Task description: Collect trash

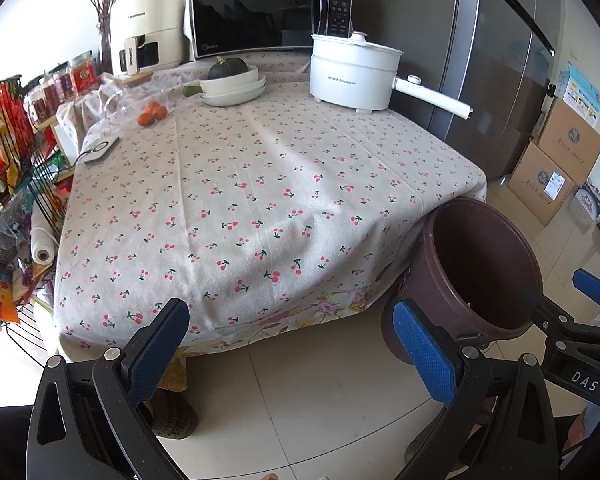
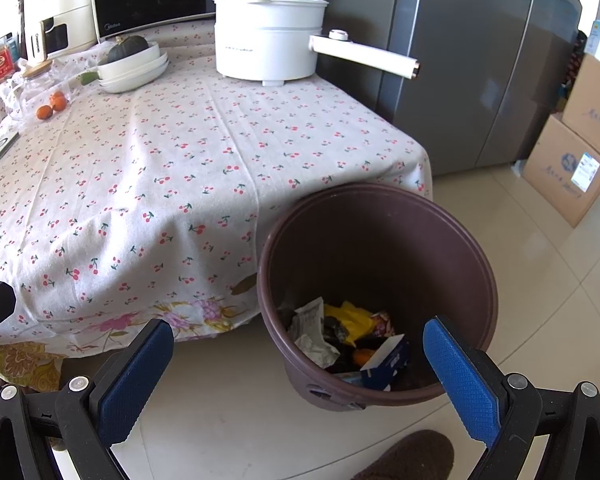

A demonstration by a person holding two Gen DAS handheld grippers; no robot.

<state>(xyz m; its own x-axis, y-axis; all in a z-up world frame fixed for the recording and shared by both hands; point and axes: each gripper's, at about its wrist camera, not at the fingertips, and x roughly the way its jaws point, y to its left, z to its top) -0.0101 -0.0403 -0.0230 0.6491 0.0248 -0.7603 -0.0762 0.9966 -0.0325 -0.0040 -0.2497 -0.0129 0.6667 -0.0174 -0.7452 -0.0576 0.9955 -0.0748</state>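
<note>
Closest in, both grippers hang low over the tiled floor [image 2: 520, 280] at the table's near edge, and both are released, jaws spread wide with nothing between them. The right gripper [image 2: 296, 384] looks straight down into the brown waste bin [image 2: 380, 224], which stands on the floor just ahead of it and slightly to its right, tucked against the table's corner where the cherry-print tablecloth [image 1: 240, 184] droops. The left gripper [image 1: 292, 352] has that bin off to its right, so the right hand is plainly the nearer one to the bin. Inside the bin lie a crumpled white receipt [image 2: 312, 332], a yellow wrapper [image 2: 350, 316], a blue and white carton [image 2: 388, 360] and some dark scraps at the bottom; it is far from full. The near stretch of the tablecloth is bare, and I can make out no loose trash on it, so the collecting looks about done. Farther back sit a stack of white dishes holding a dark green squash [image 1: 228, 68], a few oranges [image 1: 152, 114], a white electric pot [image 1: 352, 72] with its long handle pointing right, and behind them a microwave [image 1: 268, 12].
</note>
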